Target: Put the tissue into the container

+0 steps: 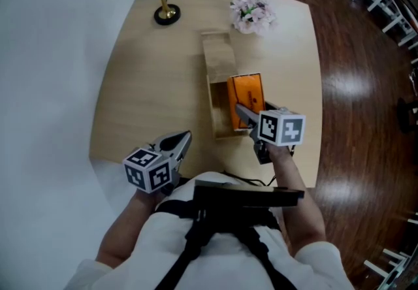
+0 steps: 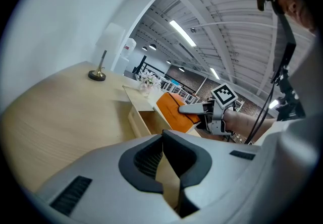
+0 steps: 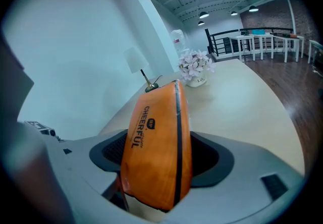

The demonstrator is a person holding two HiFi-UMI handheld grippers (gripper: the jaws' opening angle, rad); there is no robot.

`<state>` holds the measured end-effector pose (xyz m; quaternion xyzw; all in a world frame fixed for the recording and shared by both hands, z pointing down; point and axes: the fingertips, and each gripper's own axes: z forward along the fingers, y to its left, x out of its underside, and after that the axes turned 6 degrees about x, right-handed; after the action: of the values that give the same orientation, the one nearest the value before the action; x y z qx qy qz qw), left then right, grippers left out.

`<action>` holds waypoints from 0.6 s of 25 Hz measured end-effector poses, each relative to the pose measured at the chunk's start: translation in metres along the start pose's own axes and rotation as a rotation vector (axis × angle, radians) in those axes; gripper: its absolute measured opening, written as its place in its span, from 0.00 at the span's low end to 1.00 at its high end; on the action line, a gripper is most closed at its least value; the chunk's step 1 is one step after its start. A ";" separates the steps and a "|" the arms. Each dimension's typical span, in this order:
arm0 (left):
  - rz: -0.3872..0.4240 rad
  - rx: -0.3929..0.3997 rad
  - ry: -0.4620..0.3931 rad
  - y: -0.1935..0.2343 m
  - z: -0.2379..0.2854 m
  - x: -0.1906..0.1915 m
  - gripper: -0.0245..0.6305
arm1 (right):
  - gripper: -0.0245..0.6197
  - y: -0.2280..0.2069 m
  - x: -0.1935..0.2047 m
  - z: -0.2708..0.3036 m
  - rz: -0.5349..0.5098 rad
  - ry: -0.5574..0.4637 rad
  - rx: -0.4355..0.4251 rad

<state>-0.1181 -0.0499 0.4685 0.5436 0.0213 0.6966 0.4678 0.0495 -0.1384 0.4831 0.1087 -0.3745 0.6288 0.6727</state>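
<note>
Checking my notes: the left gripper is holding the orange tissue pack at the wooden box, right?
Not the left: the right gripper is holding the orange tissue pack at the wooden box. The right gripper view shows the pack between its jaws.

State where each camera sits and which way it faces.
Head view: on the person's head, looking steeply down at table, wooden box, tissue pack; left gripper, right gripper, forearms show.
Left gripper view: on that gripper, looking along its closed jaws across the table toward the wooden box.
Right gripper view: on that gripper, looking past jaws clamped on the tissue pack toward flowers and lamp.
Shared: all show the tissue pack.
</note>
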 end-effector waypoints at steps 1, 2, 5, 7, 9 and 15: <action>0.000 0.001 0.000 0.000 0.000 0.000 0.03 | 0.60 0.004 0.001 0.002 -0.003 0.004 -0.007; -0.001 0.003 -0.001 0.000 0.000 0.000 0.03 | 0.60 0.008 0.002 0.004 -0.006 0.010 -0.013; -0.002 0.006 -0.003 0.000 0.000 0.000 0.03 | 0.60 0.020 0.008 0.012 -0.016 0.027 -0.026; -0.004 0.006 -0.005 0.001 -0.001 0.000 0.03 | 0.60 0.023 0.013 0.020 -0.014 0.038 -0.022; -0.006 0.005 -0.006 0.002 -0.002 0.001 0.03 | 0.60 0.023 0.017 0.030 0.009 0.048 -0.014; -0.017 0.001 -0.004 0.004 -0.008 0.005 0.03 | 0.60 0.023 0.026 0.053 0.063 0.076 0.007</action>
<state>-0.1268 -0.0450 0.4714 0.5451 0.0254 0.6915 0.4733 0.0067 -0.1471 0.5297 0.0753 -0.3498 0.6545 0.6660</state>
